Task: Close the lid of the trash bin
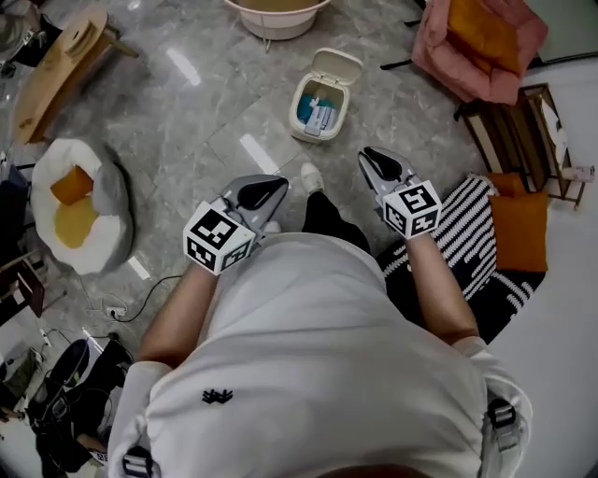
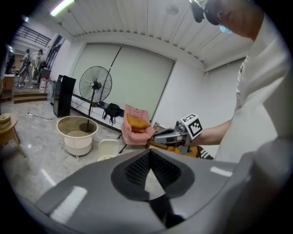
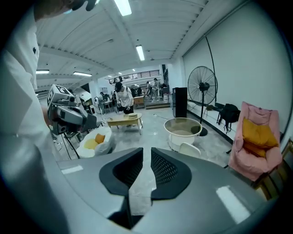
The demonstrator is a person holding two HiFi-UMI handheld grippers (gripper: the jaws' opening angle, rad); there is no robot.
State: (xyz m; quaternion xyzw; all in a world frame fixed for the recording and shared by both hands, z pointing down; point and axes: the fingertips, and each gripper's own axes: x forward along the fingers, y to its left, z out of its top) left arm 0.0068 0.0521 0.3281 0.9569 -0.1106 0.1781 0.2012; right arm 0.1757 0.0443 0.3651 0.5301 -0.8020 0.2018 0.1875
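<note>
**Trash bin [image 1: 308, 119] open on the floor, both grippers held short of it**

The small cream bin stands on the grey marble floor [image 1: 187, 103], ahead of the person and between the lines of the two grippers. It is oblong with rounded corners. In the head view its long axis runs from lower left to upper right. The lid [image 1: 336, 65] is hinged at the far, upper-right end and tipped back away from the person, so the mouth faces up. Blue and white packets show inside.

The left gripper [image 1: 271, 189] is held near the body and aims up and to the right. Its own view shows the fingers meeting at the tips with nothing in them. The right gripper [image 1: 371, 157] aims up and slightly left. Its fingers stand a narrow slot apart, with only floor seen between them. Neither touches the bin or lid.

Bare floor lies open on the bin's left and near sides. A shoe [image 1: 311, 176] sits just short of the bin's near end. A cream basin [image 1: 277, 17] stands beyond the lid and a pink chair [image 1: 472, 42] to the far right, both apart from the bin. A striped rug [image 1: 472, 238] lies under the right arm, well clear of the bin.
</note>
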